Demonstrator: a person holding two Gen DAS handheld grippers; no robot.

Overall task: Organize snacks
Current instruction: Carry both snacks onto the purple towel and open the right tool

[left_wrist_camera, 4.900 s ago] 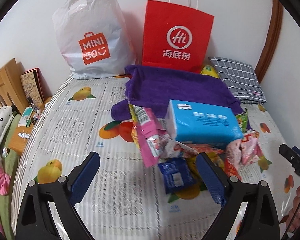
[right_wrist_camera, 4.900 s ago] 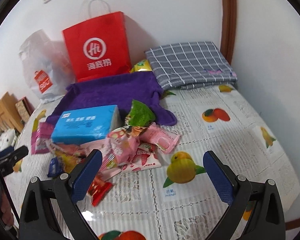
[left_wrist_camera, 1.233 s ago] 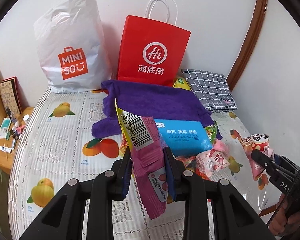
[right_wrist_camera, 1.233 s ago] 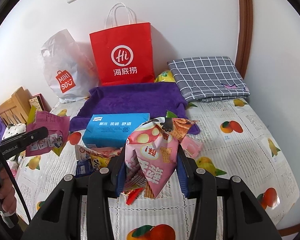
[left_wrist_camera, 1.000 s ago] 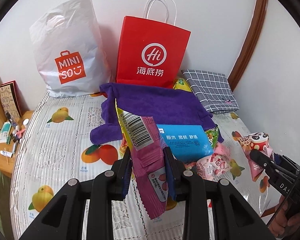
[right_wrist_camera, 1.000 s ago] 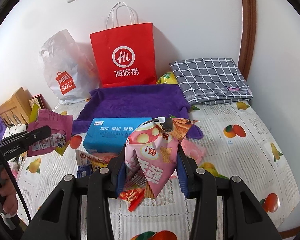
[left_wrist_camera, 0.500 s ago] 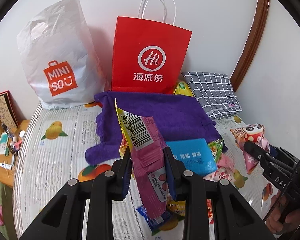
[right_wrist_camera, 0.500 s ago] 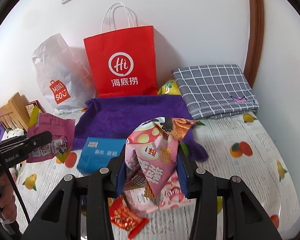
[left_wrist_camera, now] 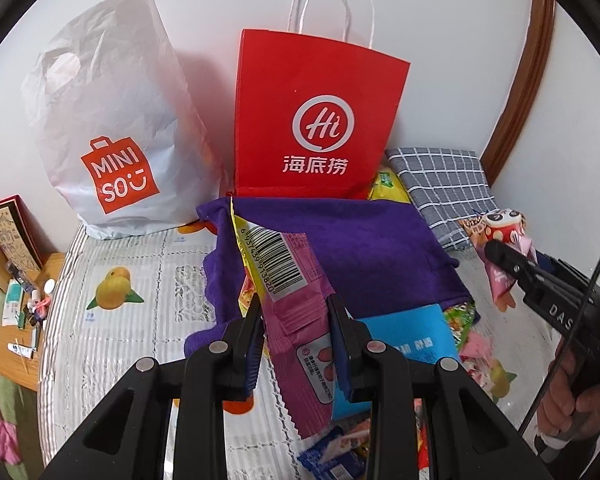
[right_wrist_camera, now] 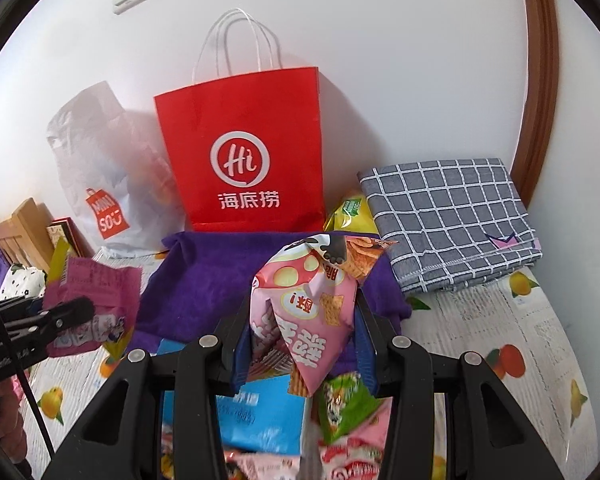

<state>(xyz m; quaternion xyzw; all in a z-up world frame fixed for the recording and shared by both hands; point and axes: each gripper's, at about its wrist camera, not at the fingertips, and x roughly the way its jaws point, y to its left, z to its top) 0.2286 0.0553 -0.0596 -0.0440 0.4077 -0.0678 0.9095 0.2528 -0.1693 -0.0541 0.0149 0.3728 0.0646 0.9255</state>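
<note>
Left wrist view: the left gripper, clamped on a magenta packet, had advanced toward the red bag; the right gripper, gripping a pink packet, likewise. Bagging probably came next.

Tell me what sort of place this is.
Most likely a bedroom in a home. The snacks lie on a mat printed with fruit that looks like a bed cover, a folded checked cloth sits in the corner by the wall, and a cluttered wooden bedside stand is at the left.
</note>
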